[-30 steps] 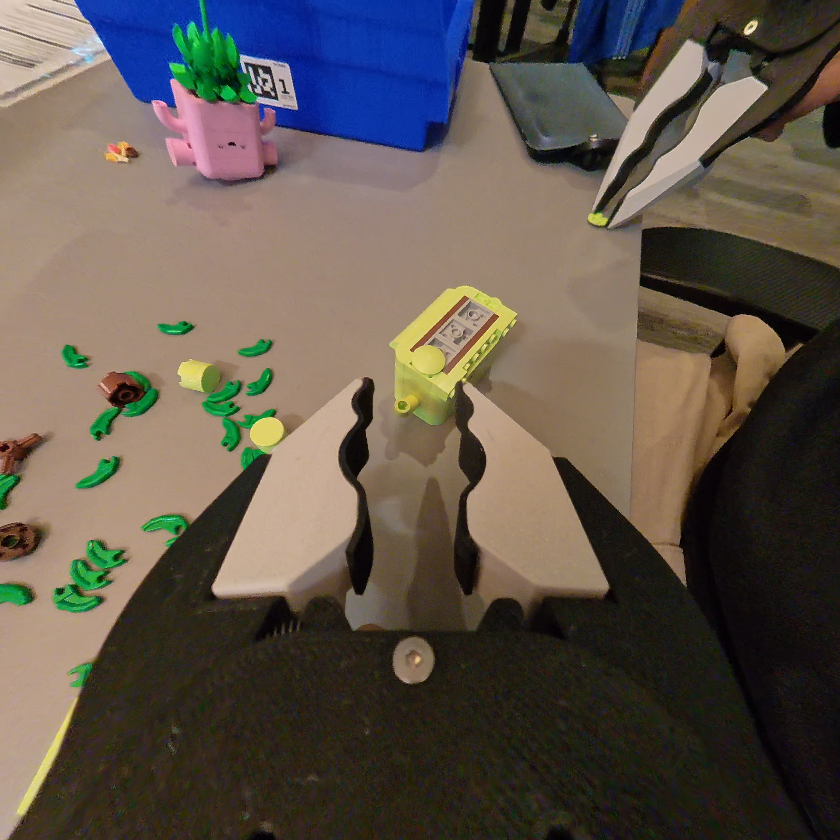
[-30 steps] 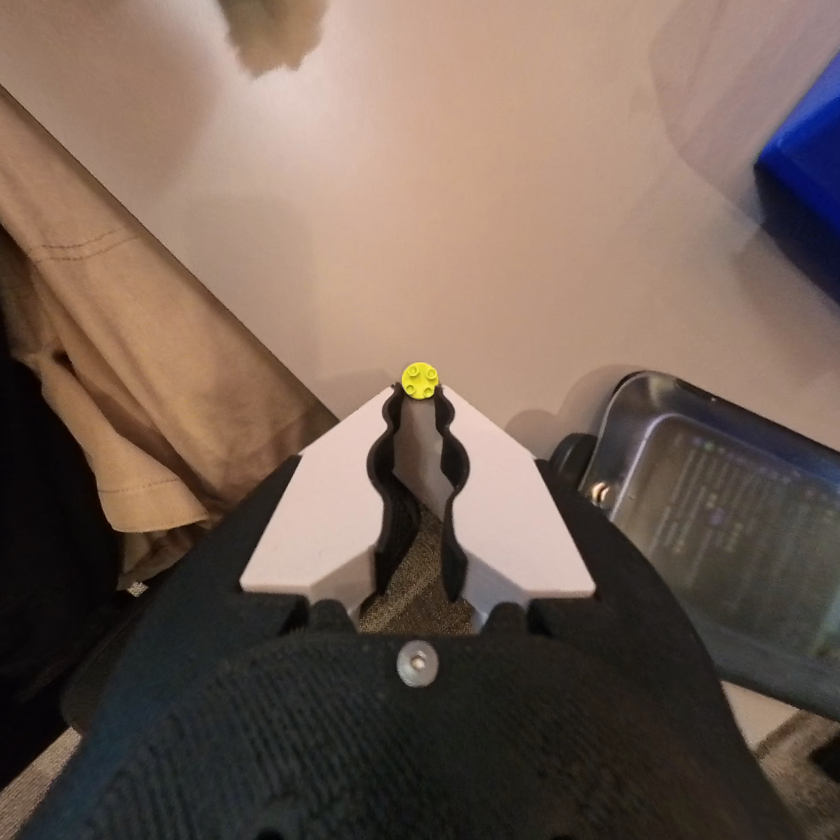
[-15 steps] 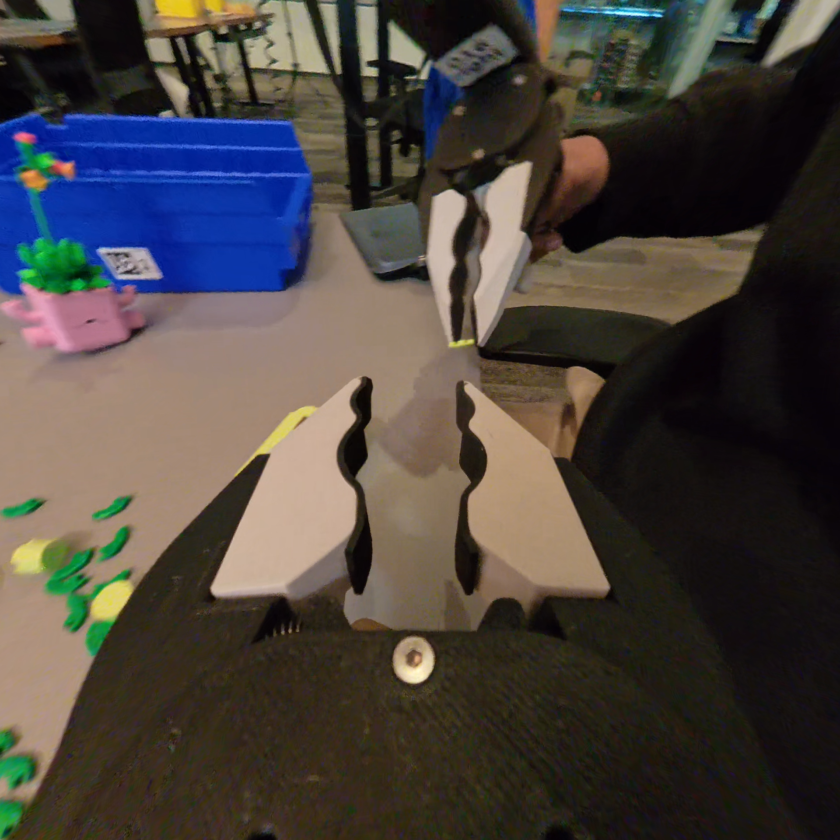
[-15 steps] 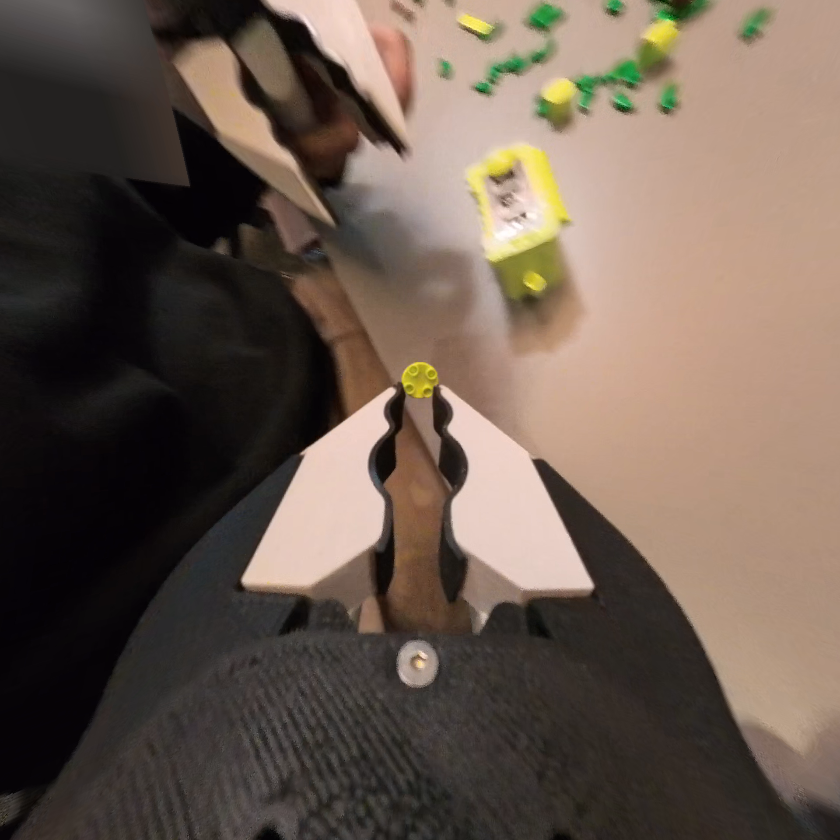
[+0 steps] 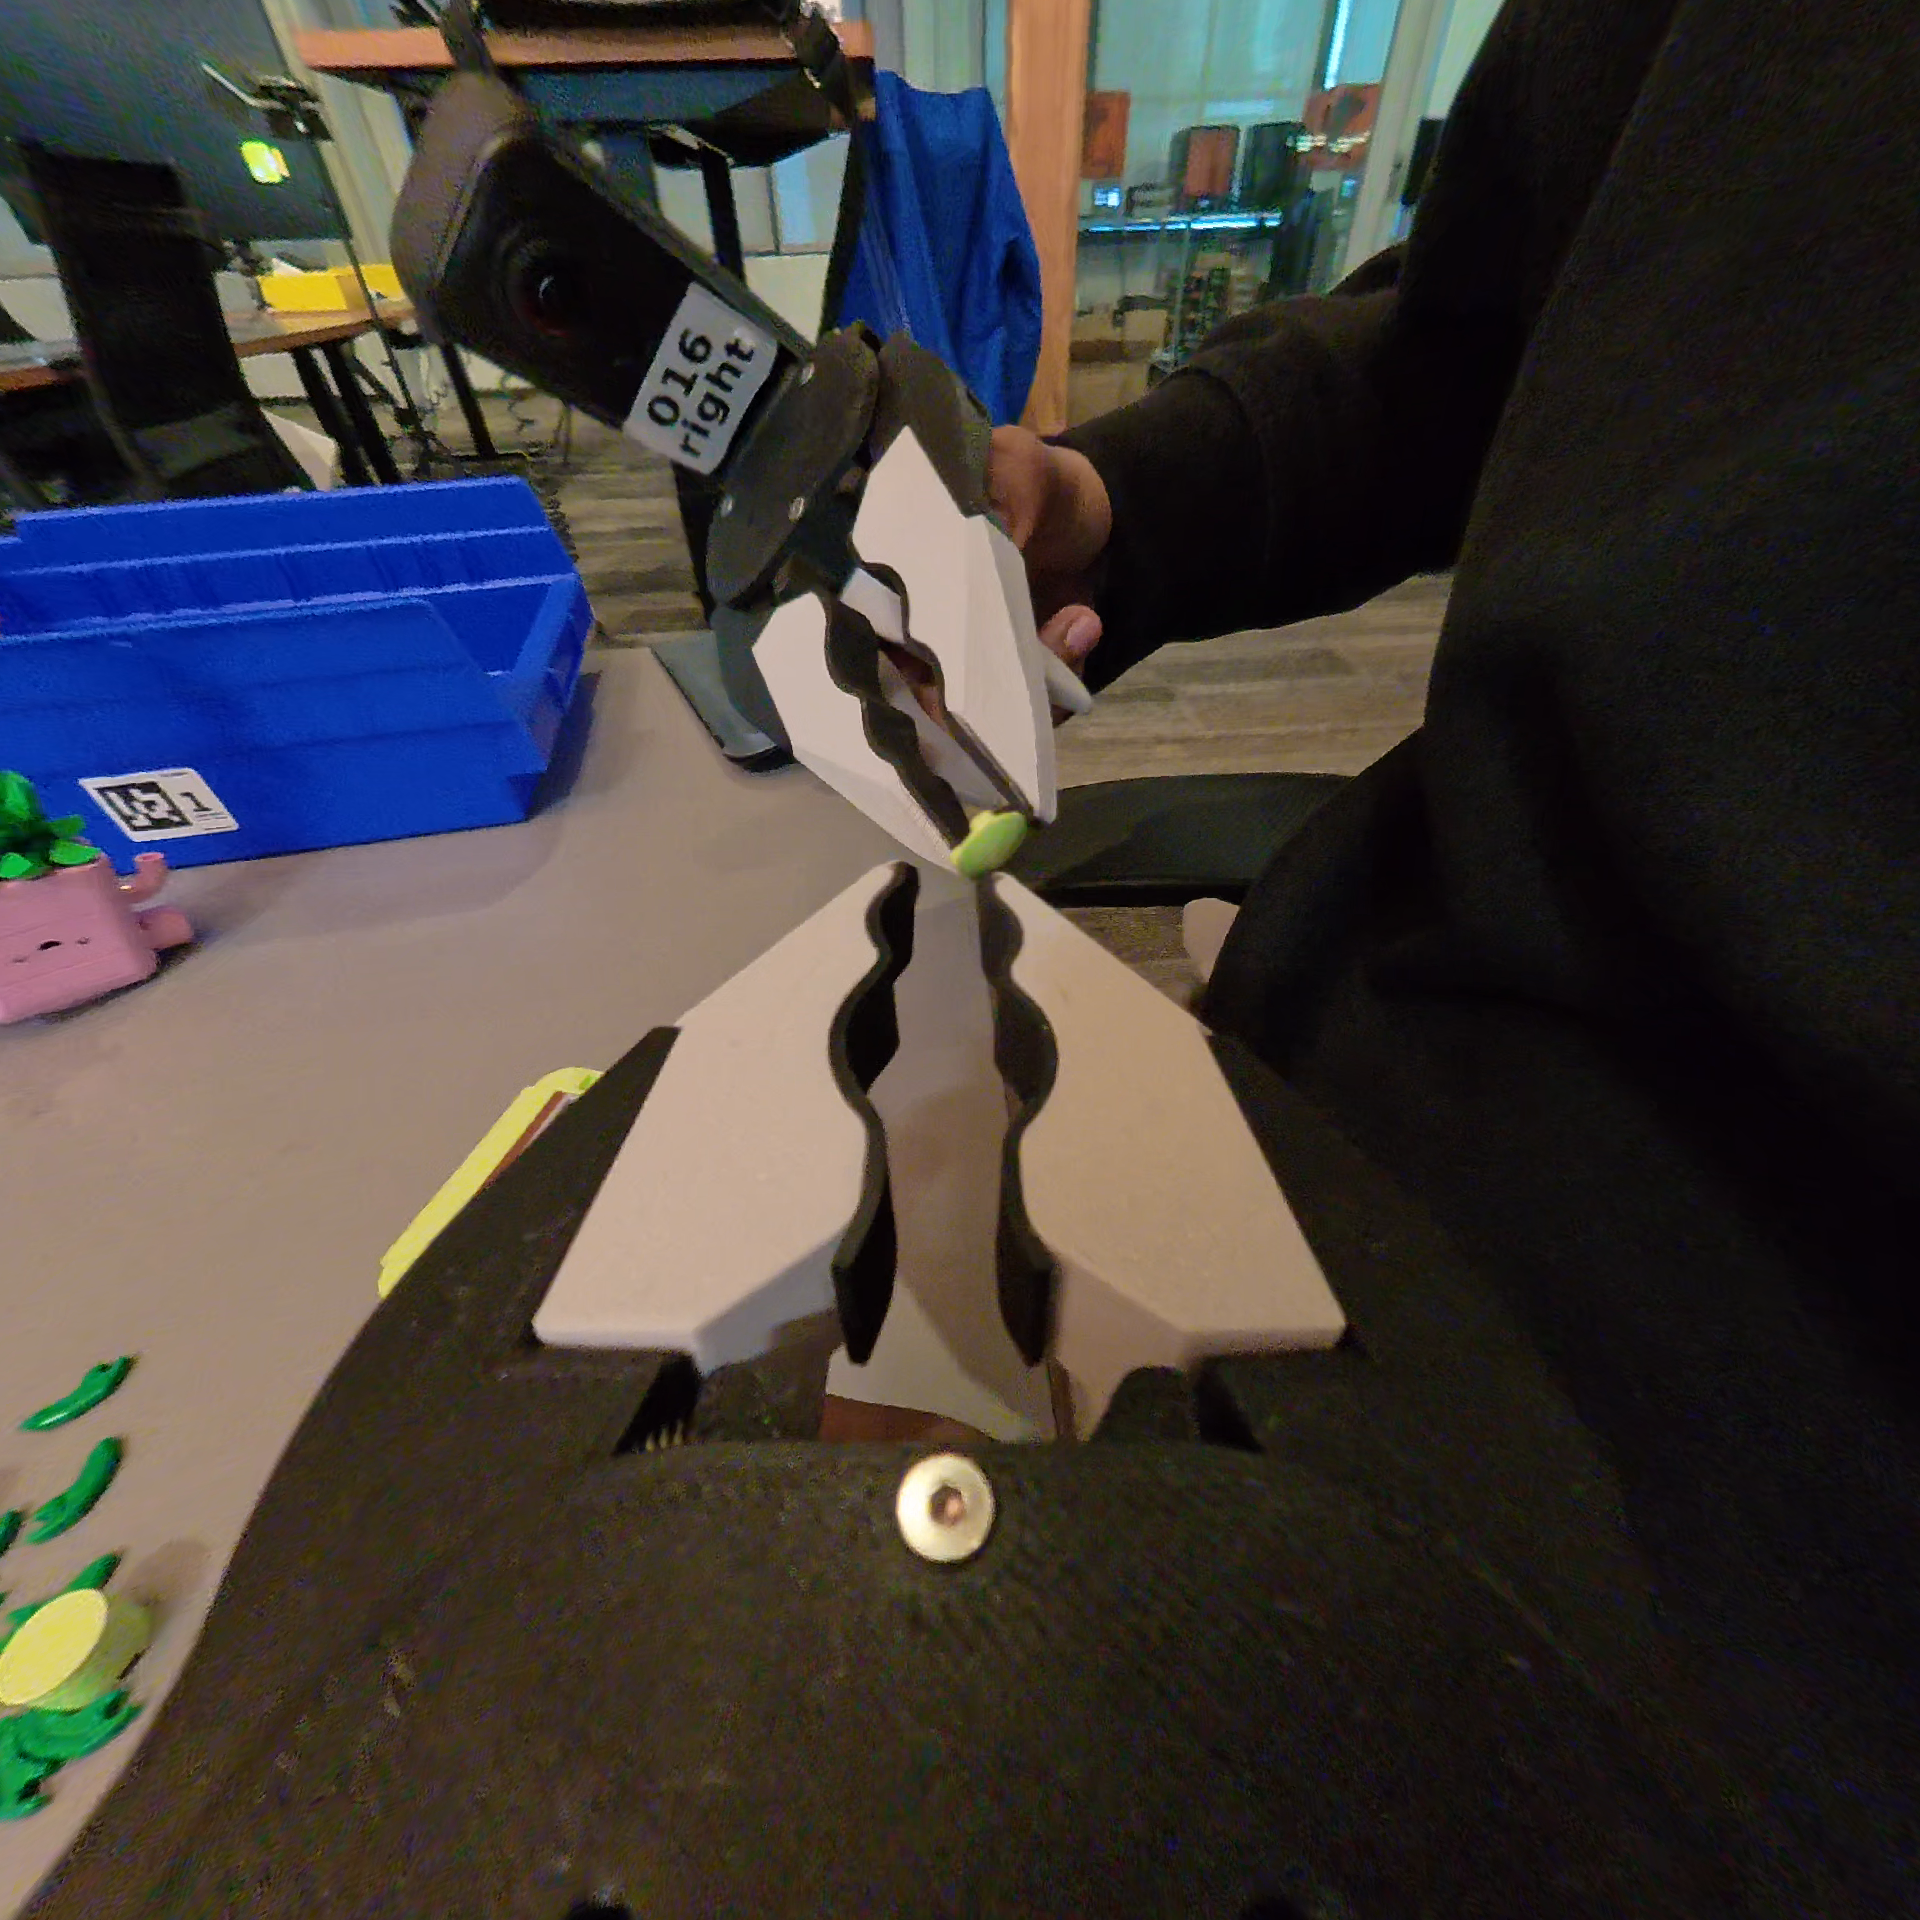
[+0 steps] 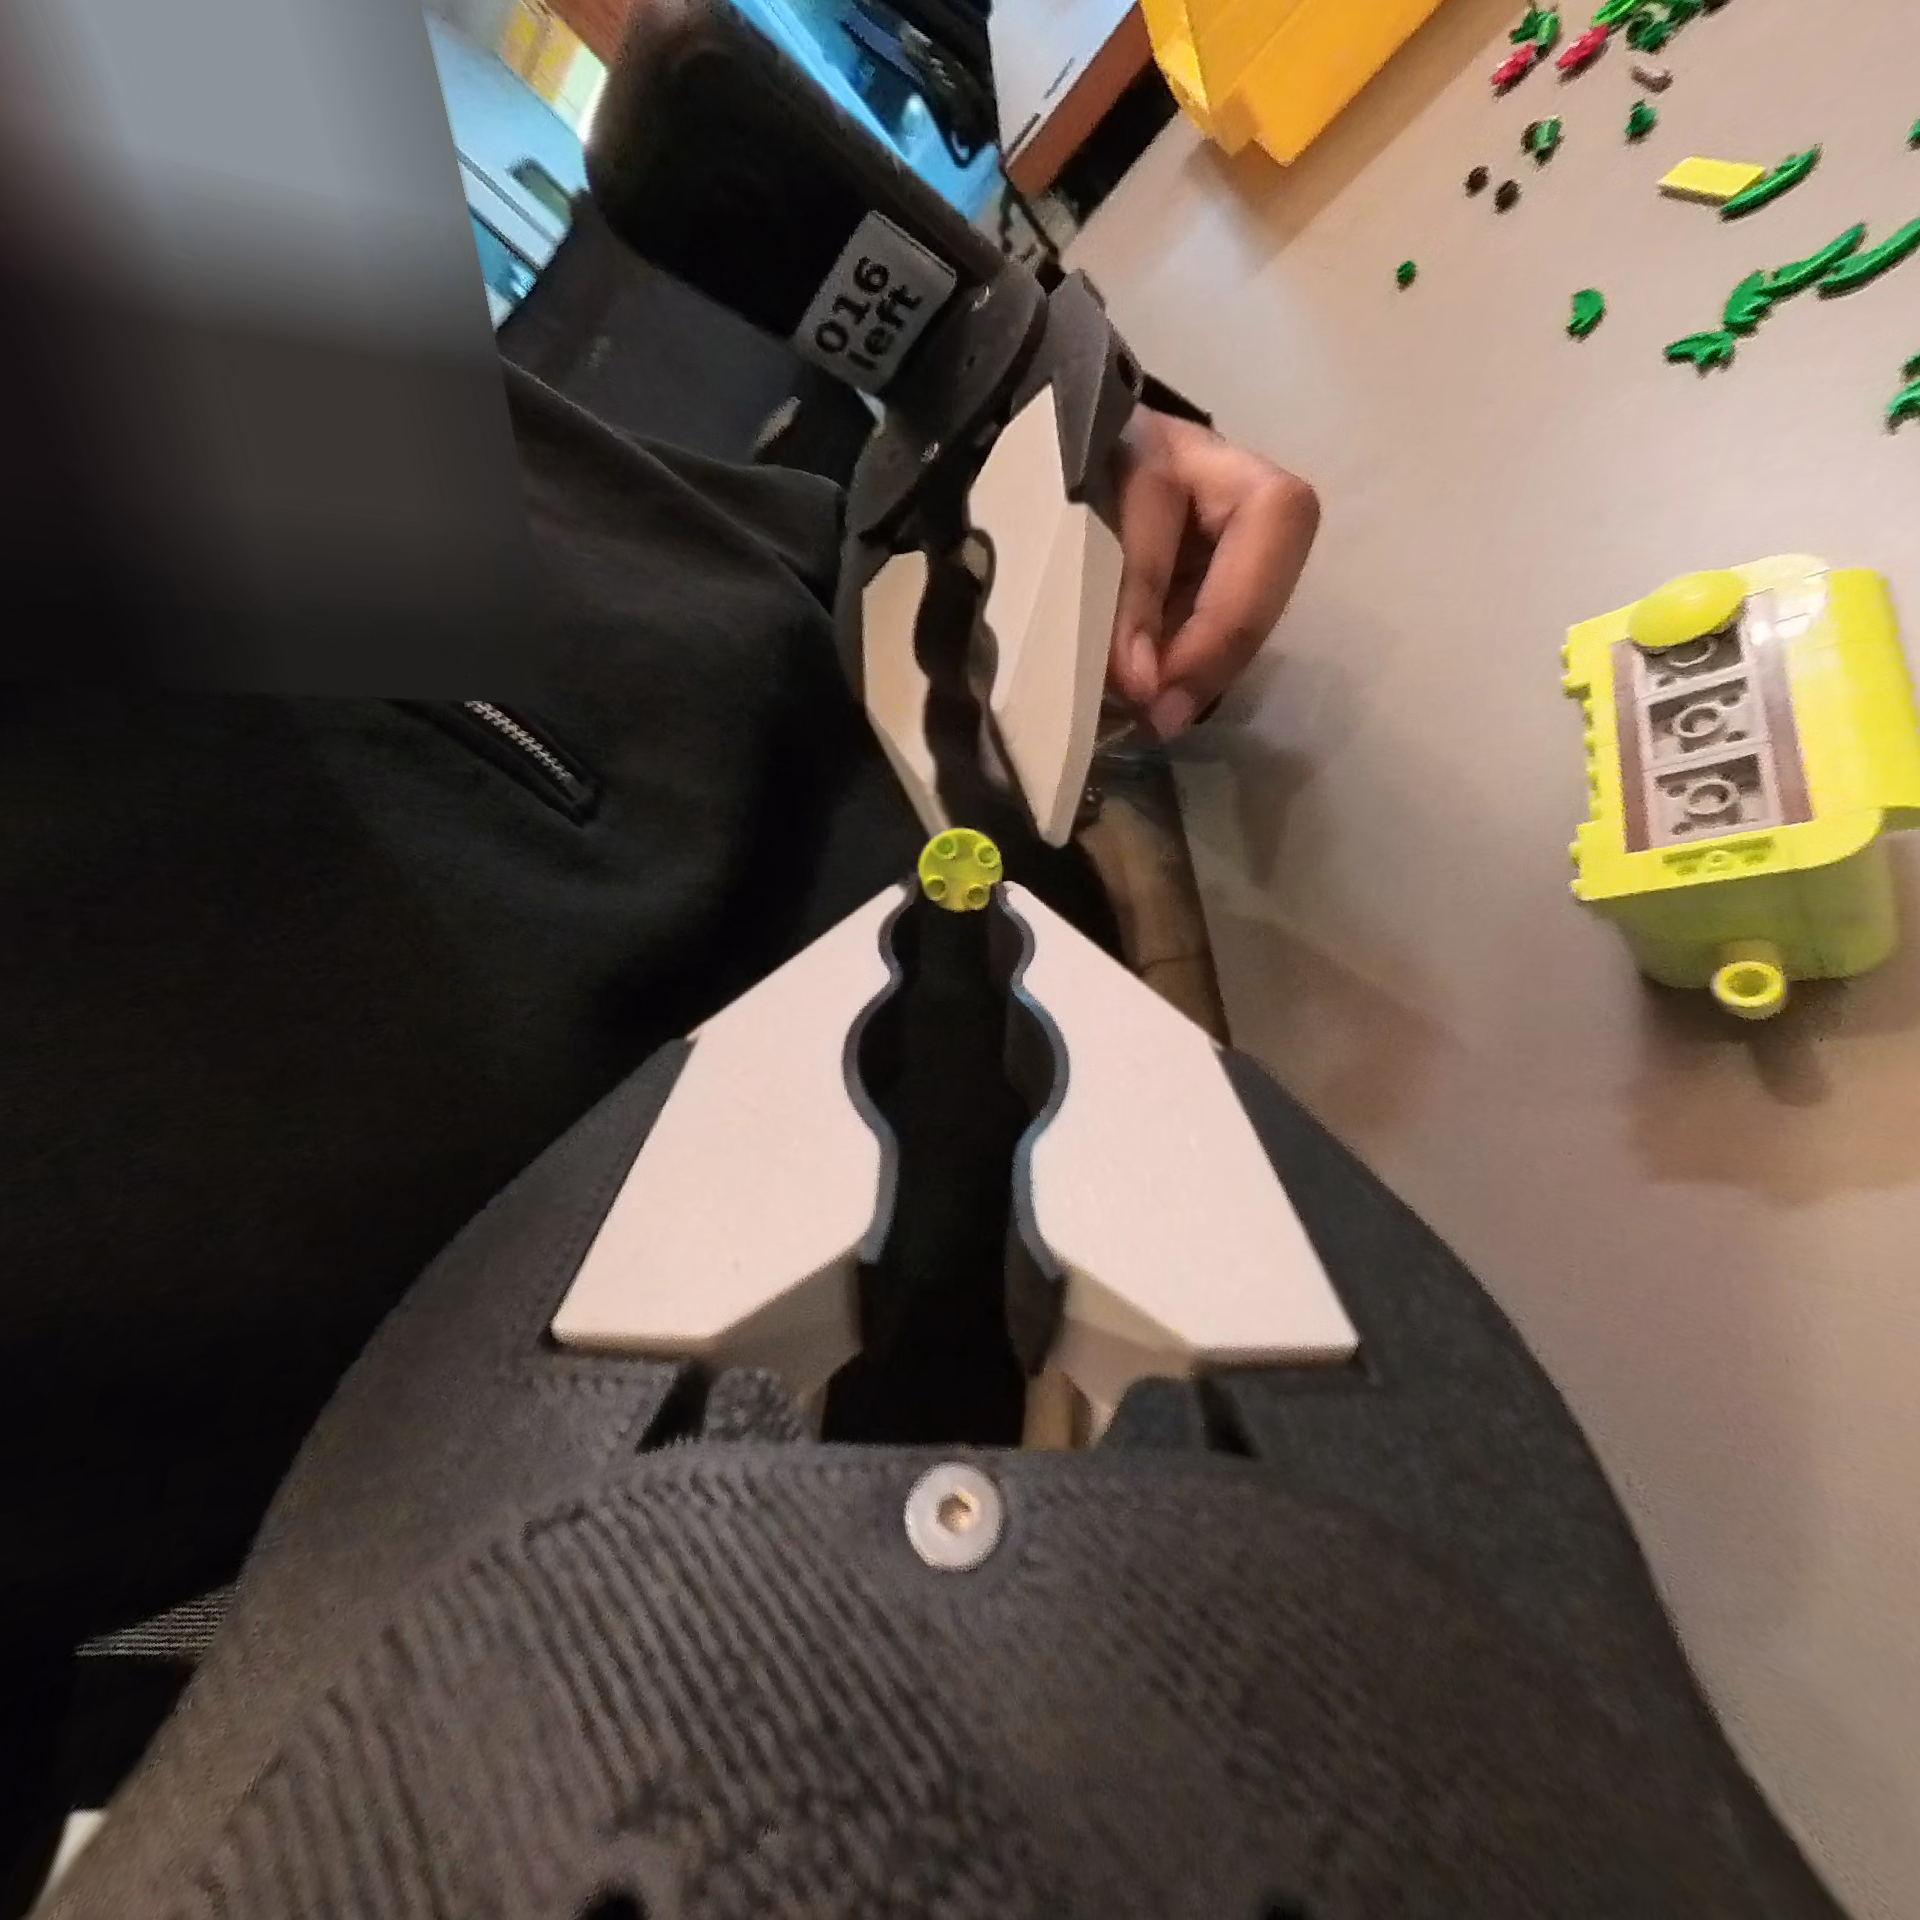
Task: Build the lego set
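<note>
My right gripper (image 6: pixel 961 891) is shut on a small lime round plate (image 6: pixel 960 871), pinched at the fingertips; the plate also shows in the left wrist view (image 5: pixel 989 840). My left gripper (image 5: pixel 948 883) is open and empty, and its tips sit just below the plate, close to it. In the right wrist view the left gripper (image 6: pixel 1013 821) points down at the plate from above. The lime box build (image 6: pixel 1745 779) sits on the grey table (image 6: pixel 1455 520) to the right, with a round lime dome on one top corner. In the left wrist view only its edge (image 5: pixel 468 1174) shows behind my gripper.
A blue bin (image 5: pixel 281 665) and a pink pot build (image 5: pixel 73 914) stand at the back left. Loose green leaf pieces (image 5: pixel 78 1392) and a lime cylinder (image 5: pixel 62 1652) lie at the left. A yellow bin (image 6: pixel 1278 62) is far off. The person's black sleeves and body fill the right side. The tips of both grippers are at nearly the same place.
Both grippers have come together off the table edge. The right gripper with the round plate now meets the left gripper's tips. The left gripper's jaws have narrowed a little.
</note>
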`<action>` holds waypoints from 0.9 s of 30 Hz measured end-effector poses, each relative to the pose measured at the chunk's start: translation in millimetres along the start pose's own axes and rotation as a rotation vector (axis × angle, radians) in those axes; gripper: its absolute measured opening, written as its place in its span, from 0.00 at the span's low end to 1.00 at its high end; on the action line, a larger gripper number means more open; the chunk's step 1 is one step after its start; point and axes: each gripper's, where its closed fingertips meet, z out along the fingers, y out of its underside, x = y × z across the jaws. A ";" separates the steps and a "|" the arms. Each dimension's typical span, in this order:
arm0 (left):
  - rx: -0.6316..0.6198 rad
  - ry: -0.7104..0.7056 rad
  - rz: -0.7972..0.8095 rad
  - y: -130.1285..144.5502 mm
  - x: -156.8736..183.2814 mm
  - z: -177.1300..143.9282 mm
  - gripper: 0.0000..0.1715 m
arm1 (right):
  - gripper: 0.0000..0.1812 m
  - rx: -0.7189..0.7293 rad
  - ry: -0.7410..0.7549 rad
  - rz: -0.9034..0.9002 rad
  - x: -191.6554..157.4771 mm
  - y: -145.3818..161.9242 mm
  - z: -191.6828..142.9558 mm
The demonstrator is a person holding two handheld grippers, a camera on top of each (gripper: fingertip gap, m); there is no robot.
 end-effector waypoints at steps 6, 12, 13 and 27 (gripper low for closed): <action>0.022 -0.003 -0.014 -2.5 -2.0 -2.1 0.04 | 0.06 0.021 -0.052 0.078 1.9 0.2 -0.4; 0.023 0.048 -0.043 -0.2 4.9 -1.5 0.08 | 0.06 -0.019 -0.109 0.124 -1.2 7.1 2.7; 0.026 0.063 -0.048 -0.7 7.3 -1.5 0.08 | 0.06 -0.030 -0.123 0.133 -3.1 8.3 3.4; -0.009 0.188 -0.091 1.7 29.4 1.6 0.08 | 0.06 -0.097 -0.134 0.135 -11.1 19.9 8.5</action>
